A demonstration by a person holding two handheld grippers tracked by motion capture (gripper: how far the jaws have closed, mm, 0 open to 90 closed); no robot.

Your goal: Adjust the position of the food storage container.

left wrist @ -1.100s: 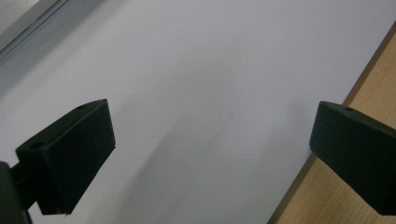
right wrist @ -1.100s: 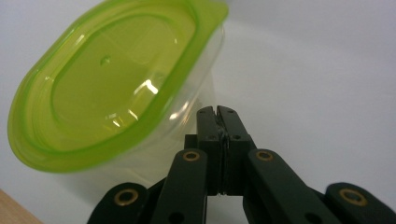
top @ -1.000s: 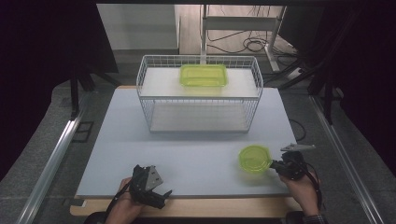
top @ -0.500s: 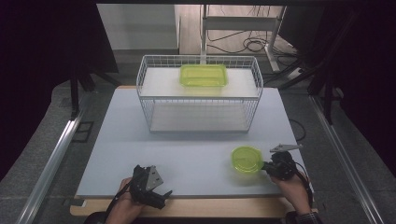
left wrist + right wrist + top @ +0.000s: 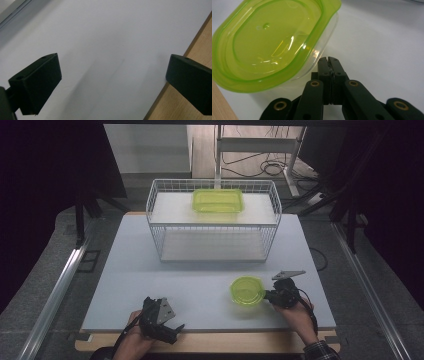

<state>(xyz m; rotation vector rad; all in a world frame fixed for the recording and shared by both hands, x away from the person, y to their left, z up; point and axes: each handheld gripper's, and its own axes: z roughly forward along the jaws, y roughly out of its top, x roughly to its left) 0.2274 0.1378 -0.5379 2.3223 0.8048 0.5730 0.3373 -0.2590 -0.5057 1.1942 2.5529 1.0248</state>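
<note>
The right tool [image 5: 270,296] is sitting clenched against the rim of the round green container [image 5: 247,290], which is resting on the white table [image 5: 200,270] near its front right, well apart from the wire basket [image 5: 213,222] and the rectangular green container [image 5: 218,200] inside it. In the right gripper view the jaws are standing pressed together just beside the lid edge [image 5: 325,27]; whether they are pinching any plastic is hard to make out. If the hold is only on the thin lip, the container is probably going to tip or slip once lifted. The left tool [image 5: 162,320] is lying released near the table's front edge, jaws wide apart over bare surface.
</note>
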